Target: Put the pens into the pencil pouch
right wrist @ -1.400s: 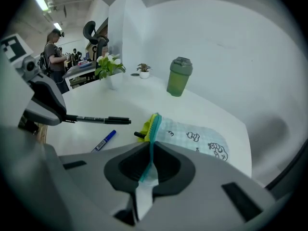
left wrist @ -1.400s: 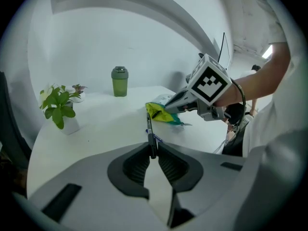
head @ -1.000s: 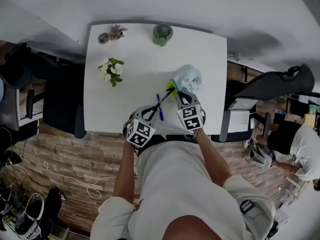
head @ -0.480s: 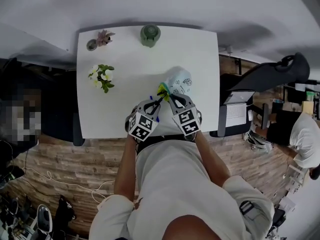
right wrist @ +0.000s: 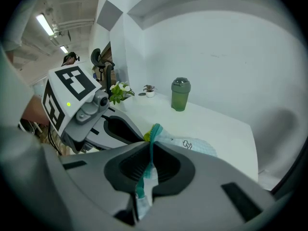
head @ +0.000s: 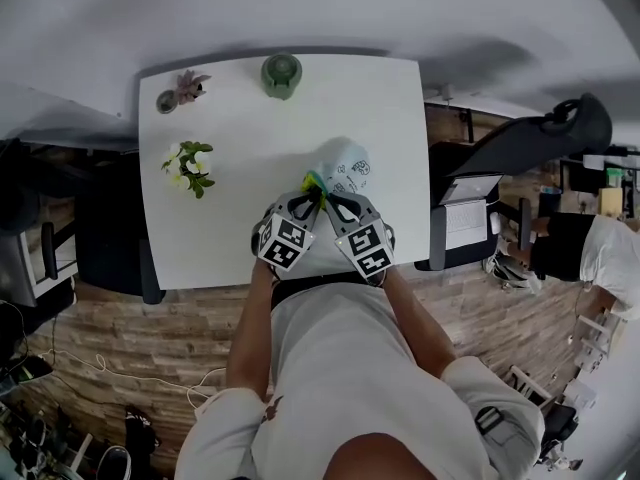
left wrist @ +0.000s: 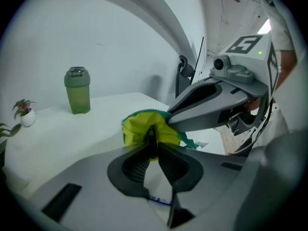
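The pencil pouch (head: 345,166) lies on the white table (head: 230,238) in the head view. The left gripper (head: 313,198) and right gripper (head: 330,200) meet at its near, open end.

In the left gripper view, the jaws are clamped on a black pen (left wrist: 153,139) whose front end sits in the pouch's yellow lining. A blue pen (left wrist: 159,200) lies on the table below them.

In the right gripper view, the jaws are pinched together on the pouch's teal edge. A green bottle (right wrist: 180,94) stands well beyond.
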Motion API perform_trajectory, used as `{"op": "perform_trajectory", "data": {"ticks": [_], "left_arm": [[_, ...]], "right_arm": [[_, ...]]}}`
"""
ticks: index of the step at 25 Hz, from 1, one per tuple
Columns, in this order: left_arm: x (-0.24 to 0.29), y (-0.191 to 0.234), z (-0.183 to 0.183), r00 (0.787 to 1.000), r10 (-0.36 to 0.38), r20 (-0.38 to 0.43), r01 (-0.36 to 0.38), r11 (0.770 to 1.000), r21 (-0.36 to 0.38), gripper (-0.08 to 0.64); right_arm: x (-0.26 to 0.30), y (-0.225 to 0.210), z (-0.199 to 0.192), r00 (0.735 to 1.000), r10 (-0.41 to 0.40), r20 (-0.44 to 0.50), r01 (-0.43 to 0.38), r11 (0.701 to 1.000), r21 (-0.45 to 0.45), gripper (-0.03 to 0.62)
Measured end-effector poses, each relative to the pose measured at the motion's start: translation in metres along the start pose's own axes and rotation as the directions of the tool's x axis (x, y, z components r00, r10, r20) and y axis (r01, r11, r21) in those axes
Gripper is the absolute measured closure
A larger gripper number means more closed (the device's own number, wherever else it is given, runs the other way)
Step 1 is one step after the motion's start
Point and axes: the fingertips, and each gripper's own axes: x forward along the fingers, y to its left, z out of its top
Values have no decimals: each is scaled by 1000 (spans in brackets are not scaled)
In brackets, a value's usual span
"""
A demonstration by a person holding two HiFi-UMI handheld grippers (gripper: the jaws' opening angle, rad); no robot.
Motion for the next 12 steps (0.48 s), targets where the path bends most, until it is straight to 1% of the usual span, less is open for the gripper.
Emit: {"op": "perform_trajectory", "data": {"ticks": [2,6,12], "left_arm": [[6,2,-2,1000,7,-1,-7,1000,-8,509],[18,8,-2,998,65,12,-64,997,-39,500],[9,8,-5,992,126,15,-124,989,-80,406]], "right_arm": [[2,-2,0,1000,3,0,-3,1000,2,571],[5,-5,-5,1000,15,-10,-14,1000,12,571],[7,-7,-8,1000,22,-9,-22,1000,0,571]]}}
